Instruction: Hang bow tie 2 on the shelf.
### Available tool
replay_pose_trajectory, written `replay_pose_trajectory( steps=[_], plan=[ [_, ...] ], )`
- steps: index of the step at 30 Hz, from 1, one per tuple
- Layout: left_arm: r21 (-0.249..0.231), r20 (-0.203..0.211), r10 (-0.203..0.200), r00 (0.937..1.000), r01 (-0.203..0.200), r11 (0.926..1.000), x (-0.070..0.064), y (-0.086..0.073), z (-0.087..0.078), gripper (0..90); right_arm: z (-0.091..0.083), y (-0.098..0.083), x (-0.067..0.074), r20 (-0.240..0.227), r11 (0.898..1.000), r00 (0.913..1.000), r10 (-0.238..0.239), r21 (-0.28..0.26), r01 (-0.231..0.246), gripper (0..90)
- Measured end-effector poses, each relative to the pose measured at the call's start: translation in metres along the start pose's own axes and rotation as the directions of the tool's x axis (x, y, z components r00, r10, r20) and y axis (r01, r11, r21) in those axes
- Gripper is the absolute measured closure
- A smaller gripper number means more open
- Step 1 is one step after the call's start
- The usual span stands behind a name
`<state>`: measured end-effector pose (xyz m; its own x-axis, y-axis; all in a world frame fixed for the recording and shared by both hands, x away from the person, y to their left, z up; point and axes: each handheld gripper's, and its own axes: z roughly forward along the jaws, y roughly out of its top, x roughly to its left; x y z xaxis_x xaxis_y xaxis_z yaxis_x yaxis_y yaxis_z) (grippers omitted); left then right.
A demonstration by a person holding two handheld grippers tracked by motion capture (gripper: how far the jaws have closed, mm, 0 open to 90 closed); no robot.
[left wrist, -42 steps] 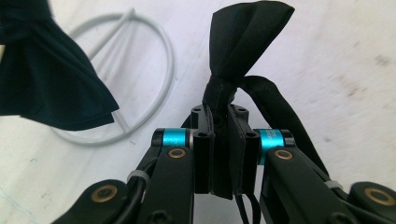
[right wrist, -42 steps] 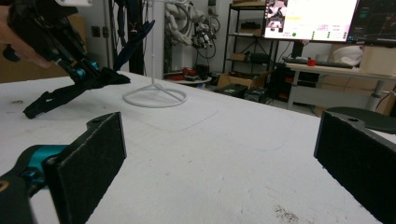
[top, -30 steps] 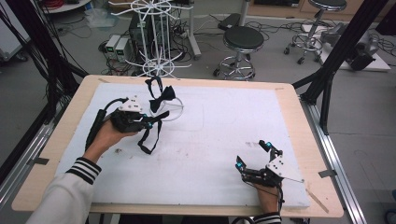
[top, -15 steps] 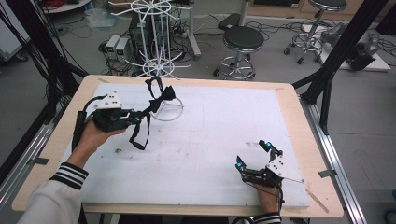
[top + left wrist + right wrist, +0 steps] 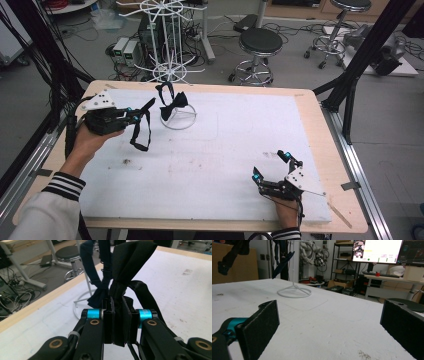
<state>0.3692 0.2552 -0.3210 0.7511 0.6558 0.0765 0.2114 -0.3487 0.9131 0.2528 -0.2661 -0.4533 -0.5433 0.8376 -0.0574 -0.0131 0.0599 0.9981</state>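
Bow tie in my grip: black bow tie [image 5: 142, 127] hangs in the left part of the high view, clear of the table, its strap loop drooping below my left gripper [image 5: 134, 115].
Why held so: I judge I pinch it by the fabric near the knot so the strap falls free as an open loop, ready to slip over an arm of the stand.
Left gripper: jaws pressed almost together on the bow tie [image 5: 120, 315]; in the left gripper view the dark cloth is sandwiched flat between the two pads, with a wing rising above them.
Second bow tie: another black one [image 5: 171, 102] already hangs on the white wire stand [image 5: 178, 120], upper middle of the high view, just right of my gripper's tip.
Stand: its ring base sits on the white table cover [image 5: 235, 140], near the far edge; I judge it is placed there so both hands can reach it.
Right gripper: my right gripper [image 5: 272, 169] rests low at the lower right of the high view, jaws spread wide with nothing between them [image 5: 329, 322]; it touches no bow tie and waits well apart from the stand.
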Motion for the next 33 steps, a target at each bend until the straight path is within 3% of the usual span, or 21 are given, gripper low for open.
replay_pose_trajectory(
  steps=[10,19,33],
  plan=[
    [-0.053,-0.024,-0.015,0.9996,0.014,0.9985,0.011,0.015,-0.011,80.9,0.000,0.000,0.000,0.001,1.000,1.0000,0.004,0.004,-0.004,1.5],
    [-0.082,-0.062,0.000,0.9981,-0.005,0.9967,0.019,0.031,-0.015,80.9,0.000,0.000,0.000,0.000,1.000,1.0000,0.004,0.005,-0.004,1.5],
    [-0.087,-0.127,0.004,0.9919,-0.015,0.9961,0.040,0.053,-0.012,80.9,0.000,0.000,0.001,0.001,1.000,1.0000,-0.008,-0.001,0.008,1.5]
  ],
)
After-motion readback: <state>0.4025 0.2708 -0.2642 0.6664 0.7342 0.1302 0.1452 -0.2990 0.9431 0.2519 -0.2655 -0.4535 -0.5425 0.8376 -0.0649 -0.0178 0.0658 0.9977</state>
